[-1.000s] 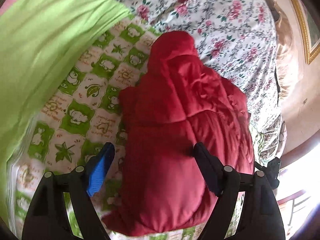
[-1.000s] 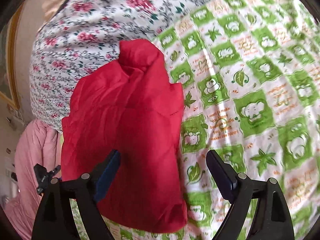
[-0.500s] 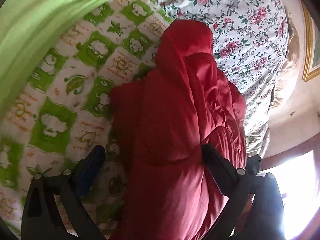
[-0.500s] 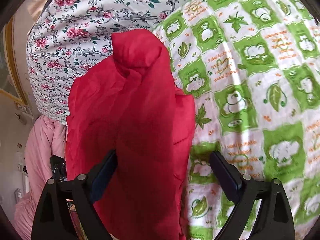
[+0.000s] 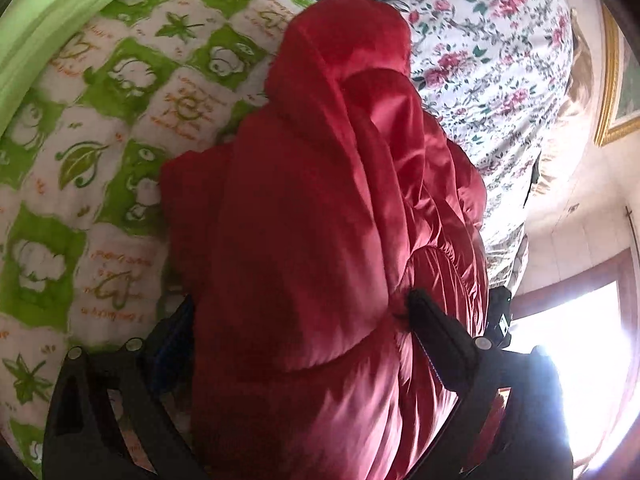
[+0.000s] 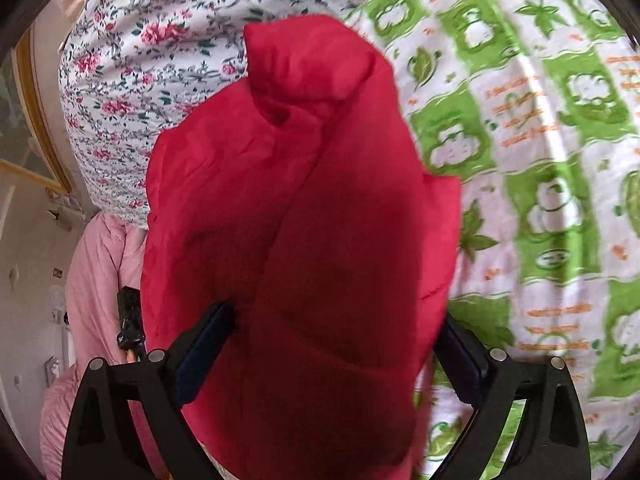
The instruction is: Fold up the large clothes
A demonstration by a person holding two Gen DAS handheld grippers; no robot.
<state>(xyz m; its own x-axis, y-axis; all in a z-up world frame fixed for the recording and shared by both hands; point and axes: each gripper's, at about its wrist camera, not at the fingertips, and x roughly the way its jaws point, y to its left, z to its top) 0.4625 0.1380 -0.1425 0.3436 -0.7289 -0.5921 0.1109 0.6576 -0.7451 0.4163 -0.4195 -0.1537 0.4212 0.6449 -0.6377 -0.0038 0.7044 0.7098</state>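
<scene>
the red padded jacket (image 5: 320,240) lies bunched lengthwise on the bed, over the green-and-white checked quilt (image 5: 120,128), its hooded end pointing toward the far side where the floral sheet (image 5: 500,60) takes over. the left gripper (image 5: 298,316) stands astride the near part of the jacket with its jaws spread wide, having just been opening; the puffy red cloth fills the gap between them, one finger (image 5: 436,332) dents into the fold on its side and the other is half buried behind the cloth, so i cannot tell whether that pad touches. the right gripper (image 6: 336,340) likewise straddles the jacket (image 6: 304,220), released and wide, its jaws having just been opening too; its dark finger (image 6: 204,340) lies against the red cloth on one side, and the opposite finger is mostly hidden under the jacket's edge, over the checked quilt (image 6: 540,160). the near hem of the jacket is cut off by the lower edge of both views. a pink bundle (image 6: 92,272) shows past the bed's edge in the right wrist view, and a plain green cloth (image 5: 52,12) runs along the far corner in the left one. a bright window (image 5: 568,360) washes out that corner, and a gilt picture frame (image 5: 612,80) hangs on the wall.
</scene>
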